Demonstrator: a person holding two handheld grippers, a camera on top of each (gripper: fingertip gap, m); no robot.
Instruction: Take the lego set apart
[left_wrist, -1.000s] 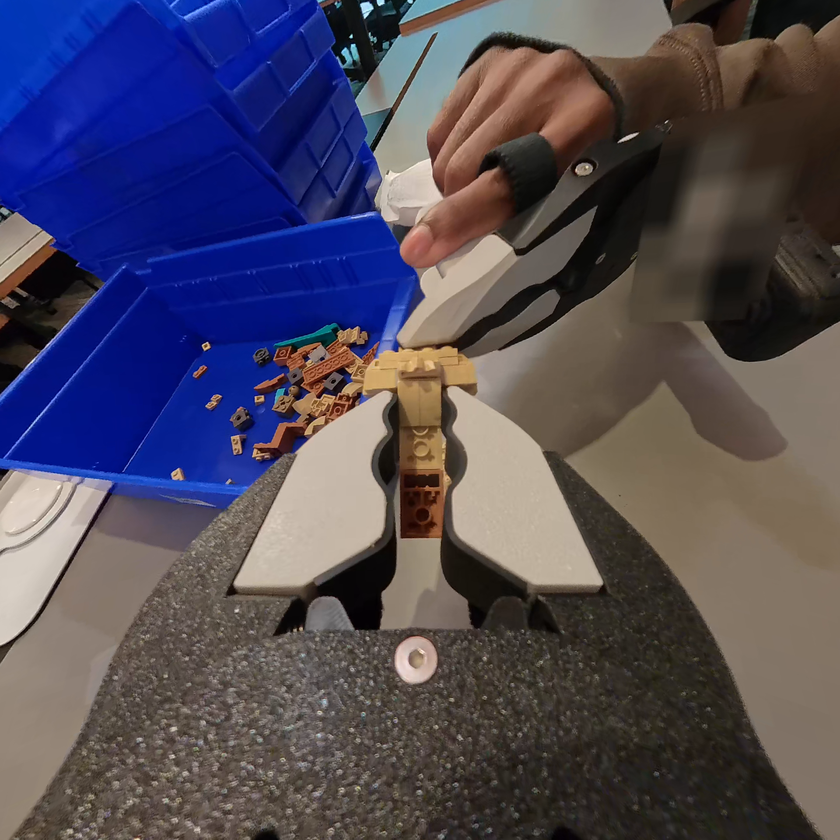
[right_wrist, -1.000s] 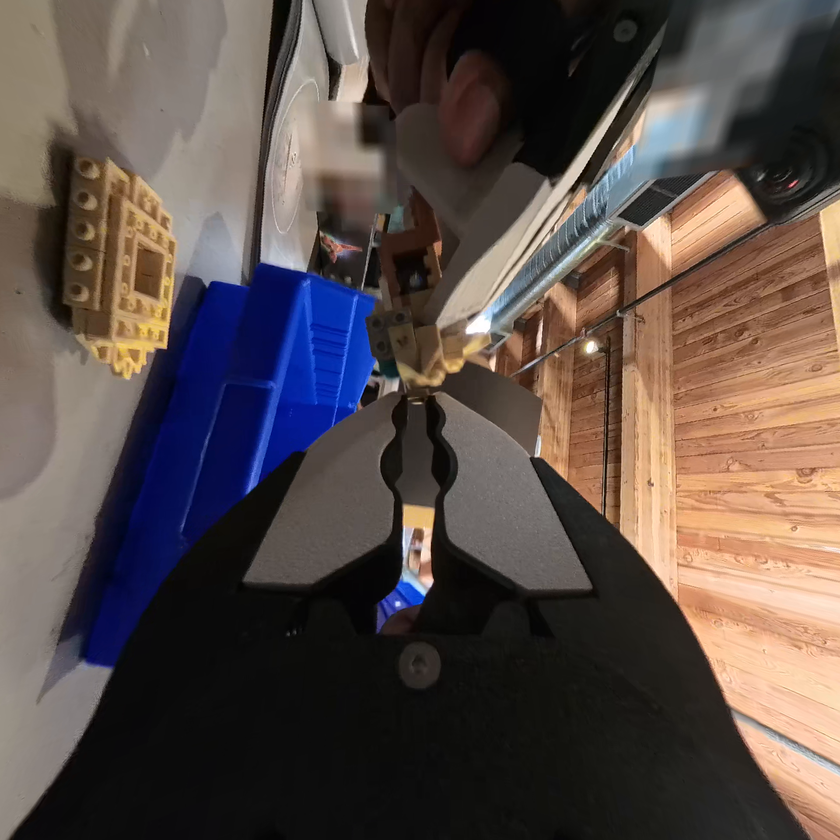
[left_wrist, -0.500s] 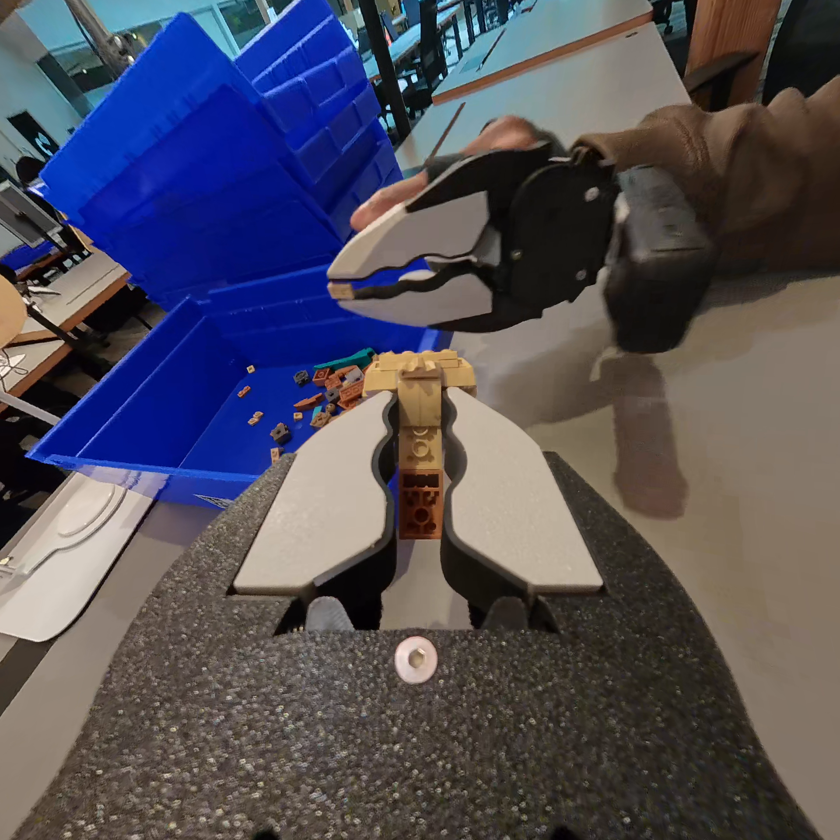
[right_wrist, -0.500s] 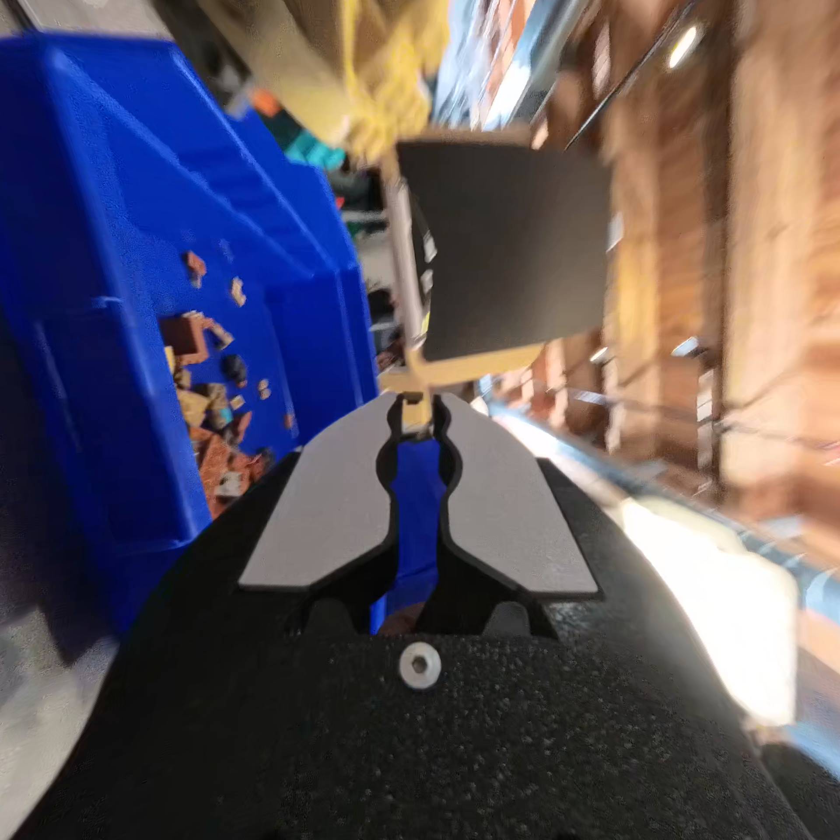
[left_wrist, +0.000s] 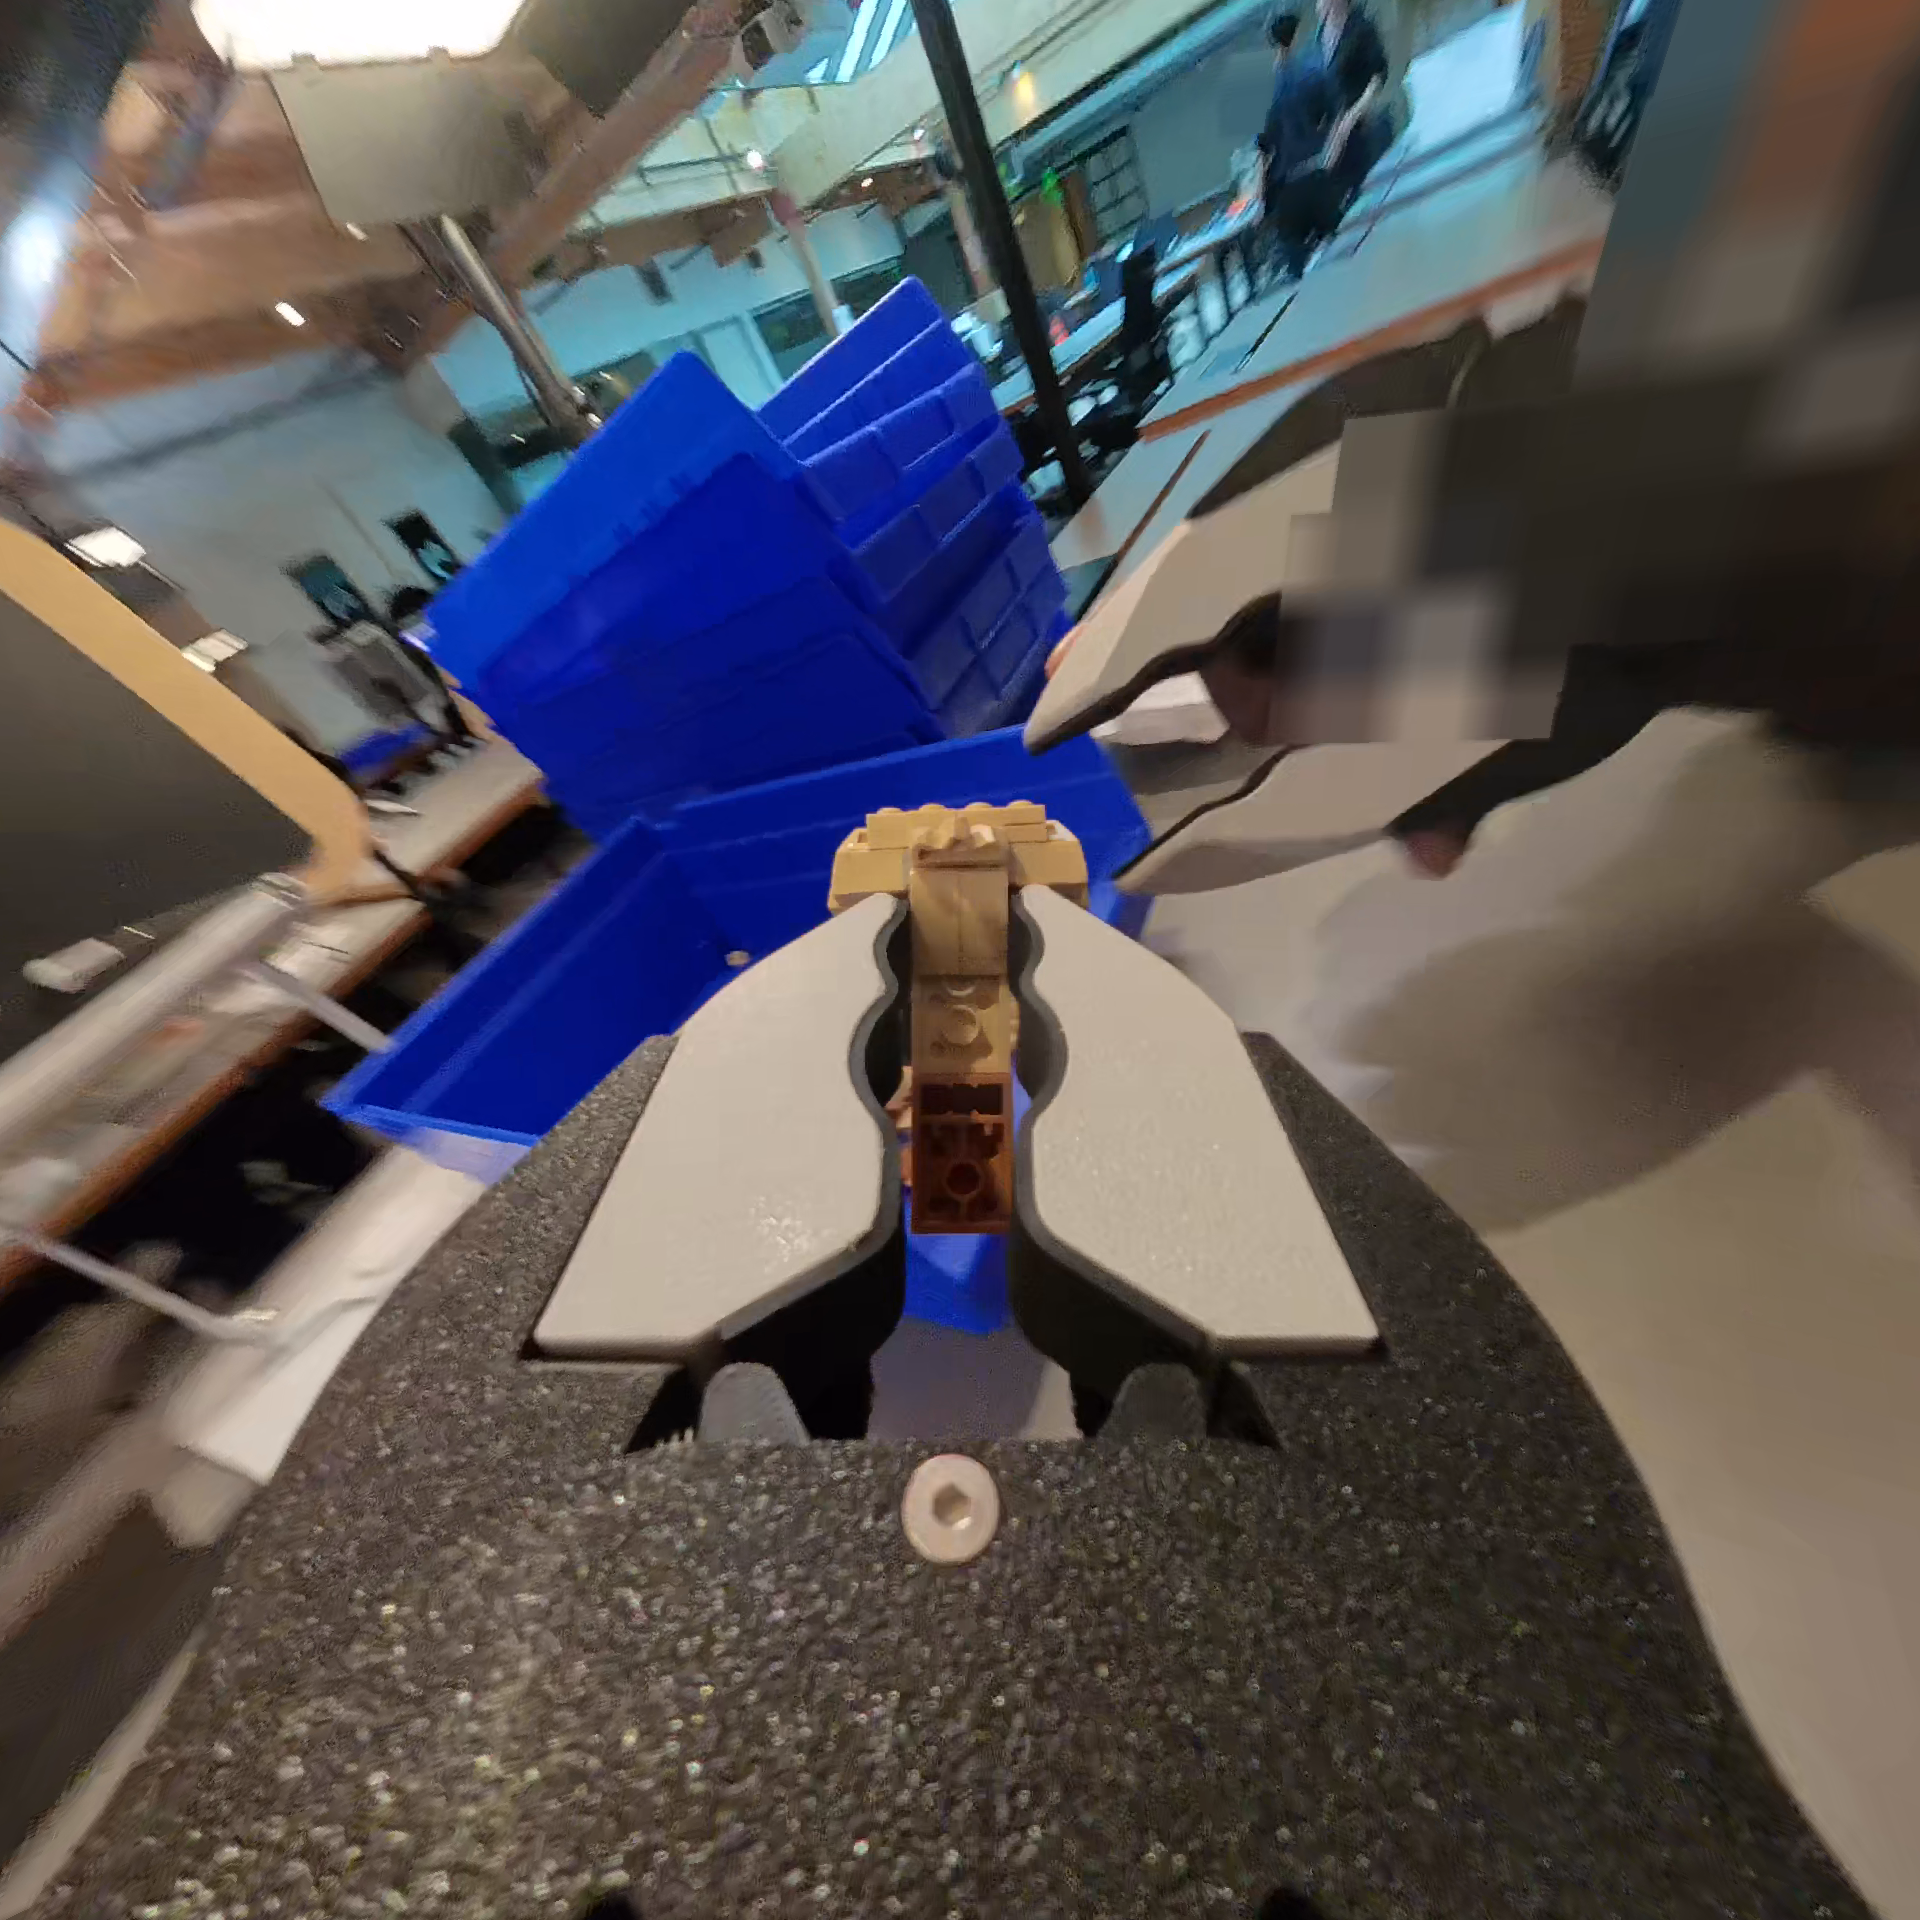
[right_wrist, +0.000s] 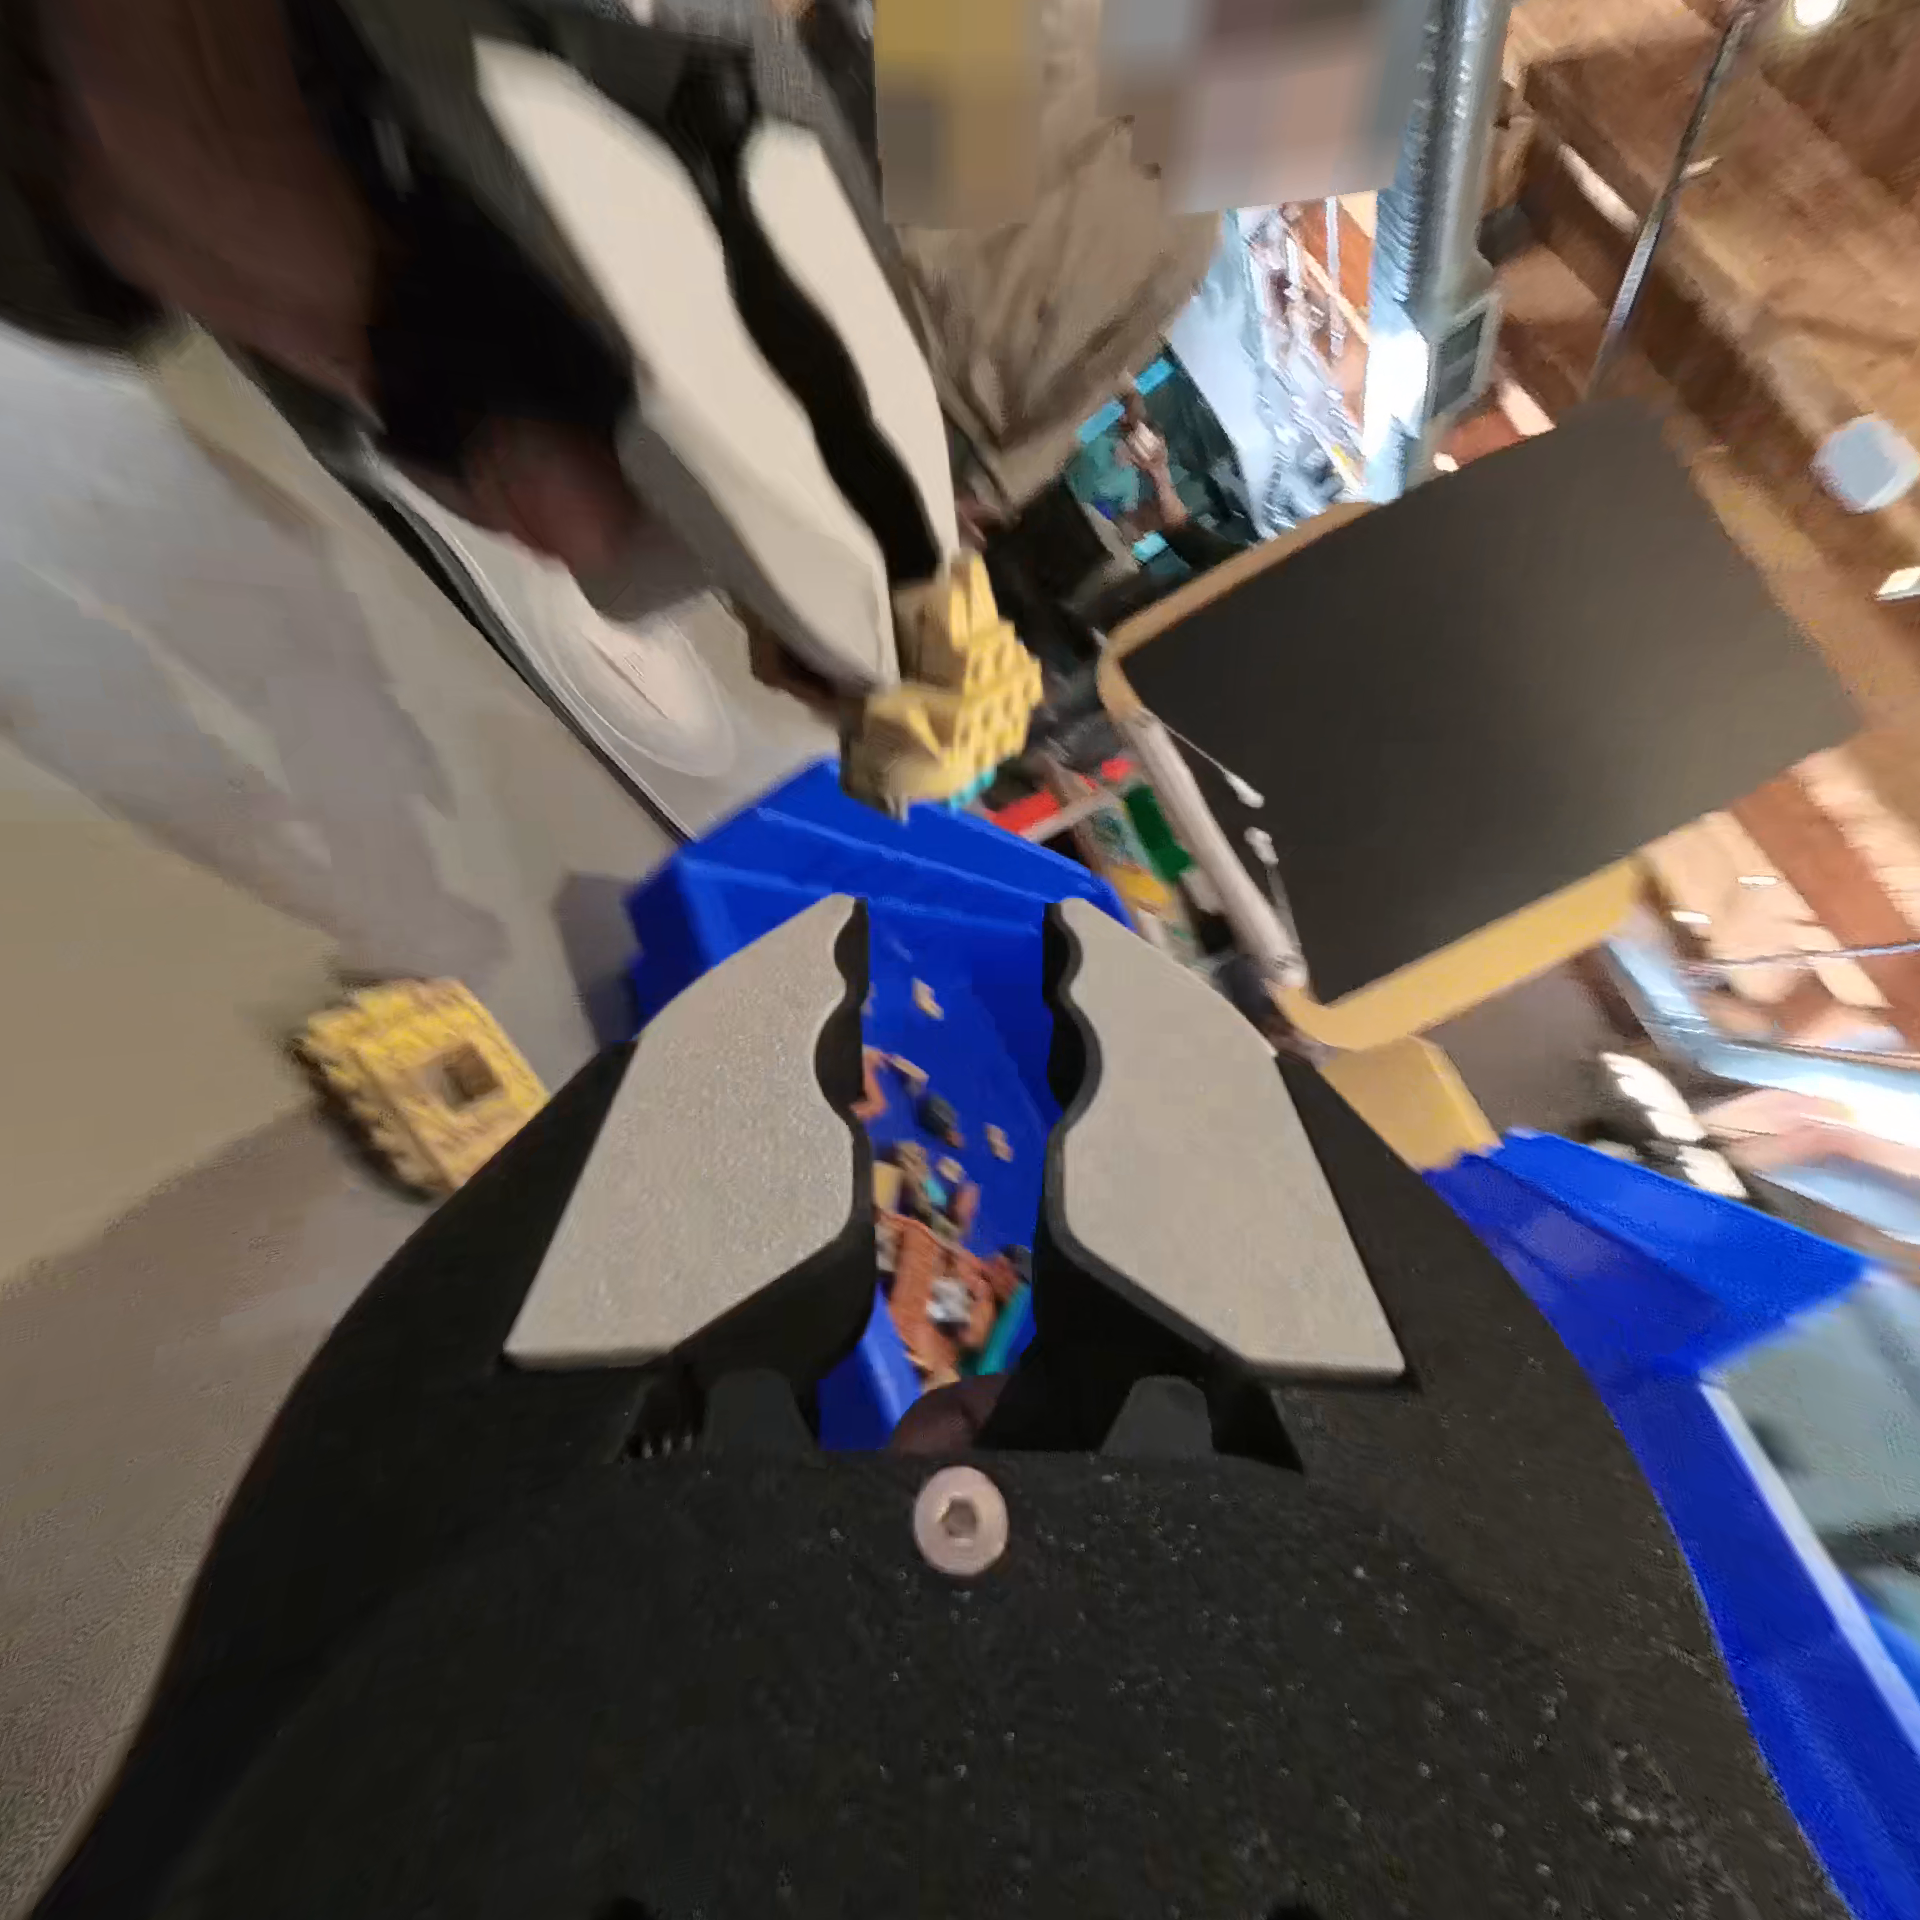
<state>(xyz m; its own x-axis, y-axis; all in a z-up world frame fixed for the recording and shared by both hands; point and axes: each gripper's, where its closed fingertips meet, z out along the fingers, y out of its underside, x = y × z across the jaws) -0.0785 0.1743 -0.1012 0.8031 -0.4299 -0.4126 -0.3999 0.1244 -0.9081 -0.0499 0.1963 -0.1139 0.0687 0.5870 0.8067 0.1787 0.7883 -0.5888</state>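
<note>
My left gripper (left_wrist: 958, 909) is shut on a tan and brown brick assembly (left_wrist: 961, 997), which sticks out past the fingertips with a wide tan cap (left_wrist: 958, 847). It is raised over the open blue bin (left_wrist: 582, 997). The same assembly (right_wrist: 940, 691) shows in the right wrist view, held by the left gripper's fingers (right_wrist: 748, 447). My right gripper (right_wrist: 954, 914) is open with nothing between its pads, over the blue bin (right_wrist: 914, 862) of loose brown and tan bricks (right_wrist: 935, 1247). In the left wrist view it shows open (left_wrist: 1081, 800) at the right of the assembly.
A square yellow-tan brick build (right_wrist: 421, 1081) lies on the grey table (right_wrist: 156, 1039) left of the bin. Stacked blue bins (left_wrist: 748, 582) stand behind. A black board with a tan edge (right_wrist: 1455, 686) is at the right. My right fingertips sit around 5 centimeters from my left ones.
My right gripper has opened, dropped the small tan piece it pinched and swung over the bin. My left gripper has tilted upward, still holding the assembly.
</note>
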